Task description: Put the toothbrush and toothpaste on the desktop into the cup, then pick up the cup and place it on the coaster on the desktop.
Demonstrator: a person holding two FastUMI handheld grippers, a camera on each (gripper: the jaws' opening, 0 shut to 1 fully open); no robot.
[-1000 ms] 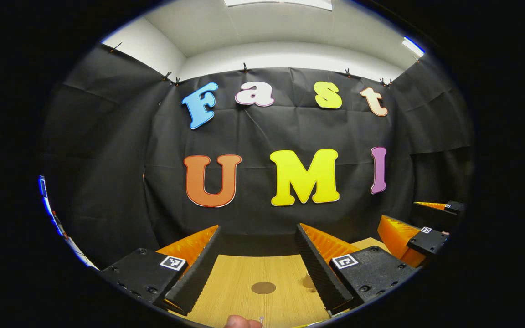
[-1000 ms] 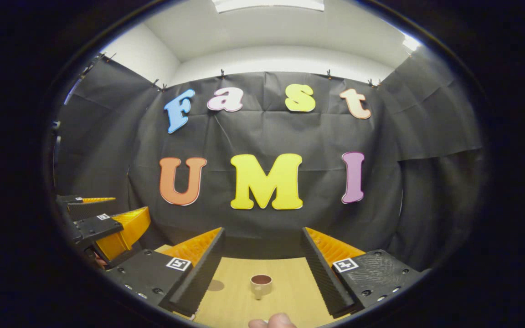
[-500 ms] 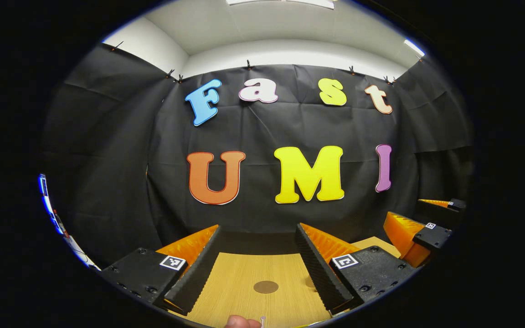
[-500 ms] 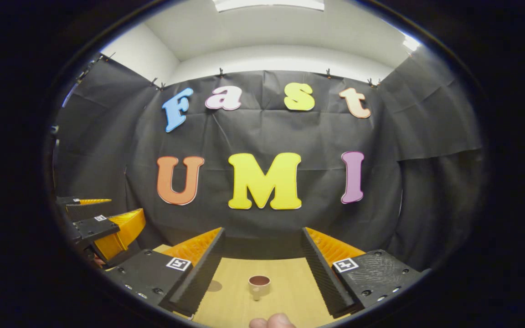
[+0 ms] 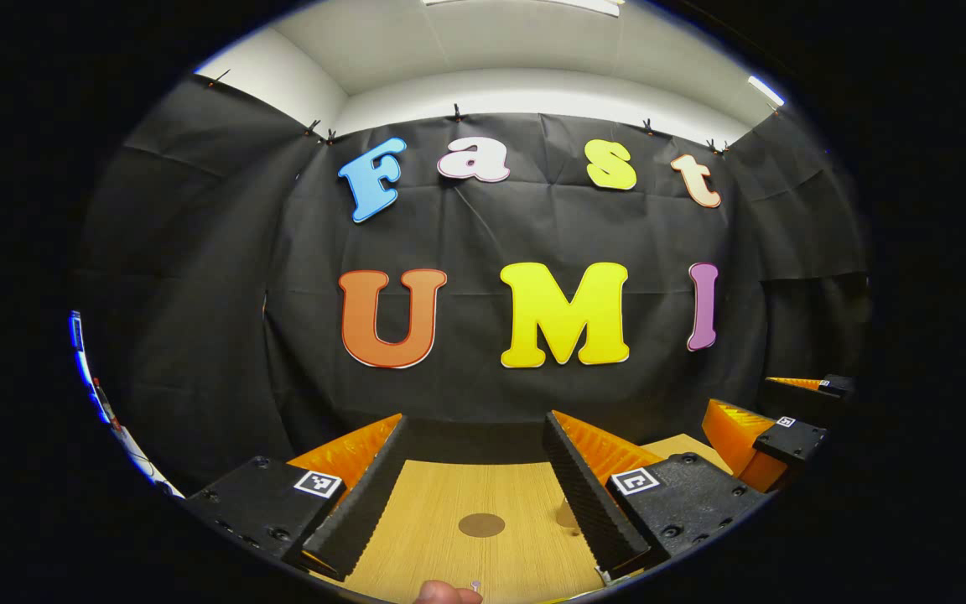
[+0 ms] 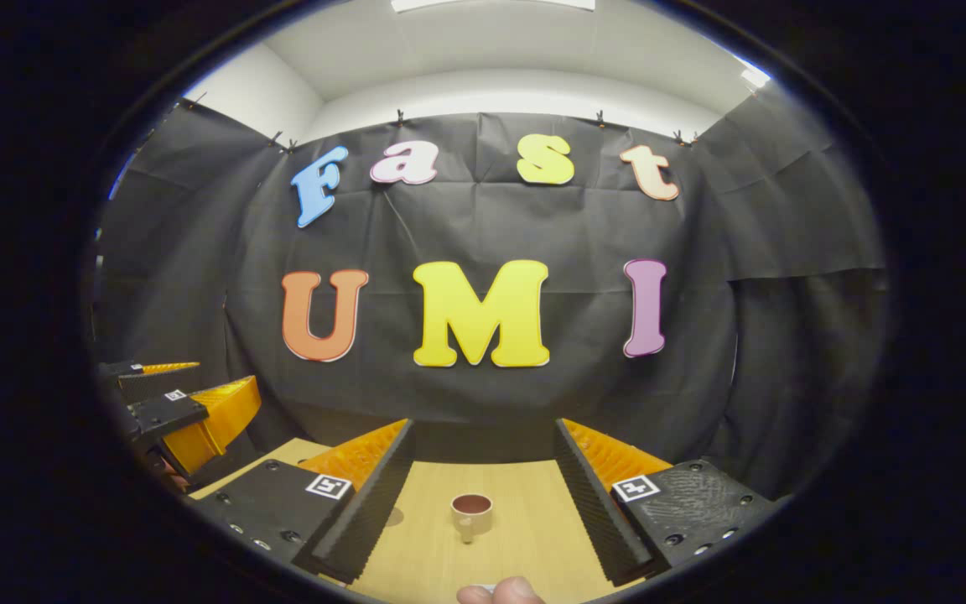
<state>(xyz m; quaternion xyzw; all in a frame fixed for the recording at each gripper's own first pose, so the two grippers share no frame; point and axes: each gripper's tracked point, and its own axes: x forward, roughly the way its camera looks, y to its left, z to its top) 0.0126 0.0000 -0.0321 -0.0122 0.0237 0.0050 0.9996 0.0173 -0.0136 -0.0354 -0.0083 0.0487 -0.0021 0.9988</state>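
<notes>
On the desk (image 6: 525, 503) ahead, between our wide-open, empty right tongs (image 6: 483, 486), stands the cup (image 6: 471, 513), the coaster (image 5: 481, 525) before our equally wide left tongs (image 5: 475, 486); a careless approach could topple the cup.

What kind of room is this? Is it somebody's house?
Probably not a house: it looks like a recording booth. Black cloth is clipped up as walls, and a bare wooden desktop holds just a cup and a coaster.
</notes>
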